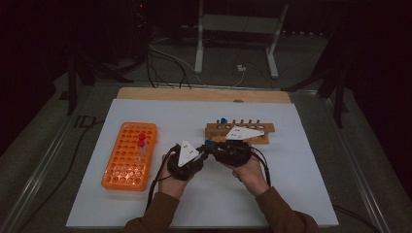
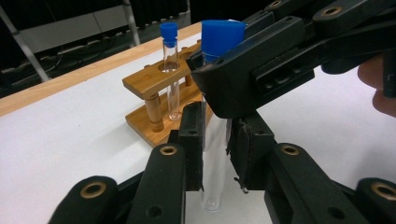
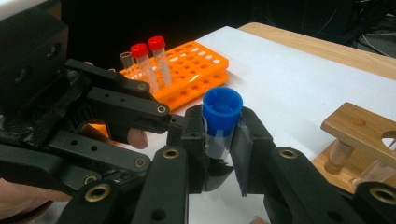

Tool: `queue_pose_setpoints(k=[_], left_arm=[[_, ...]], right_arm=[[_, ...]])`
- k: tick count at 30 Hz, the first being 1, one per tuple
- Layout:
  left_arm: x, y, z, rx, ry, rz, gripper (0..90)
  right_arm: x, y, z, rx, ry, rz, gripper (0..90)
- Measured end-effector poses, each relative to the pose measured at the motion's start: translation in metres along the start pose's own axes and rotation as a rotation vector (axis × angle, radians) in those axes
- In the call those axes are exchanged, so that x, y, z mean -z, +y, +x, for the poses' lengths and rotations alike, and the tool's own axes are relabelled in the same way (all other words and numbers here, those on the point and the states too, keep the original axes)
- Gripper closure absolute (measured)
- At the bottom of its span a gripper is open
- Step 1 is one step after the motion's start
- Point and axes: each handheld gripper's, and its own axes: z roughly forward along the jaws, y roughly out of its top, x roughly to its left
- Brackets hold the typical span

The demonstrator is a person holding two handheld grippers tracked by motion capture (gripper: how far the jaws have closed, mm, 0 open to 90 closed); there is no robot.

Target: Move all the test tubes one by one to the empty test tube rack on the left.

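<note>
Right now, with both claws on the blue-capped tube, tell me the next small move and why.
Probably open the right claw and let go. Both claws are shut on the blue-capped tube: the right one just under the cap, the left claw lower on the glass. That looks like a handover, perhaps toward the orange rack beside the left hand, where two red-capped tubes stand.

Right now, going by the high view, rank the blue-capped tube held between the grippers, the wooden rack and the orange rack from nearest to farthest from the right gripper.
1. Blue-capped tube: in the right gripper fingers, at centre.
2. Wooden rack: just behind that gripper.
3. Orange rack: far off at the left, past the left gripper.
</note>
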Motion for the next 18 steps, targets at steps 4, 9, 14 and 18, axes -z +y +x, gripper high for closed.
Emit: queue_pose_setpoints(k=[4, 9, 14, 18], left_arm=[[0.0, 0.0, 0.0, -0.005, 0.001, 0.007, 76.3], [0.0, -0.003, 0.005, 0.016, 0.015, 0.016, 76.4], [0.004, -0.008, 0.011, 0.044, 0.028, 0.014, 76.4], [0.008, -0.01, 0.014, 0.054, 0.033, 0.013, 76.5]], right_arm=[[0.001, 0.0, -0.001, -0.001, 0.008, -0.003, 70.8], [0.005, 0.001, -0.004, -0.024, 0.038, -0.026, 51.4], [0.009, 0.0, -0.009, -0.036, 0.029, -0.026, 39.6], [0.011, -0.002, -0.01, -0.023, -0.009, -0.02, 30.2]])
